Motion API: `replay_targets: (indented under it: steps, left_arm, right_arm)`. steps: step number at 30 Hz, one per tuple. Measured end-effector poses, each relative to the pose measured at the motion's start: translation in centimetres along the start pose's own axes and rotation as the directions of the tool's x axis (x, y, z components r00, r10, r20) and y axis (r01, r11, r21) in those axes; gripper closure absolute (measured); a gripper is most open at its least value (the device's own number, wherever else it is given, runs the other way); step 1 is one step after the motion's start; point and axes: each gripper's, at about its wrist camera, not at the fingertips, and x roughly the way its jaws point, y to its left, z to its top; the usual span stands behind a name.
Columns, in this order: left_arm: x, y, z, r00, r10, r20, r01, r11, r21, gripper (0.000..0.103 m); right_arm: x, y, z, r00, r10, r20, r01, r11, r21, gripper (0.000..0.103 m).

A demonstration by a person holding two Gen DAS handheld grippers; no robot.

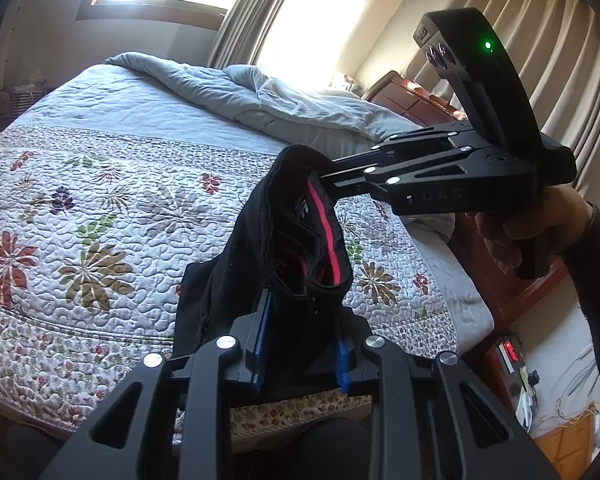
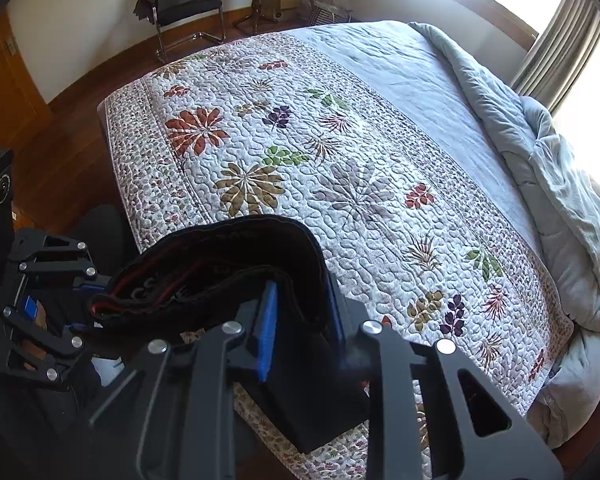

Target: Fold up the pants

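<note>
Black pants with a red stripe inside the waistband hang in the air over the near edge of the bed. In the left wrist view my left gripper is shut on one end of the waistband, its blue pads pressed into the cloth. My right gripper comes in from the right, held by a hand, and pinches the other end higher up. In the right wrist view the waistband of the pants spans from my right gripper to my left gripper. The legs hang down out of sight.
A floral quilt covers the bed. A rumpled grey duvet lies along its far side by the curtains. A black chair stands on the wooden floor beyond the bed. A wooden headboard is at the right.
</note>
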Motion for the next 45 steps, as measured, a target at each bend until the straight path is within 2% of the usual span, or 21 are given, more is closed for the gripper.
replay_targets:
  steps: [23, 45]
  left_arm:
    - [6.5, -4.1, -1.4, 0.994, -0.051, -0.096, 0.056, 0.997, 0.056, 0.077]
    - [12.1, -6.3, -3.1, 0.979, -0.084, -0.185, 0.102, 0.991, 0.090, 0.076]
  right_arm:
    - [2.3, -4.7, -7.7, 1.000, 0.009, -0.010, -0.009, 1.000, 0.016, 0.089]
    - [4.7, -7.5, -12.6, 1.000, 0.011, -0.009, -0.011, 1.000, -0.003, 0.091]
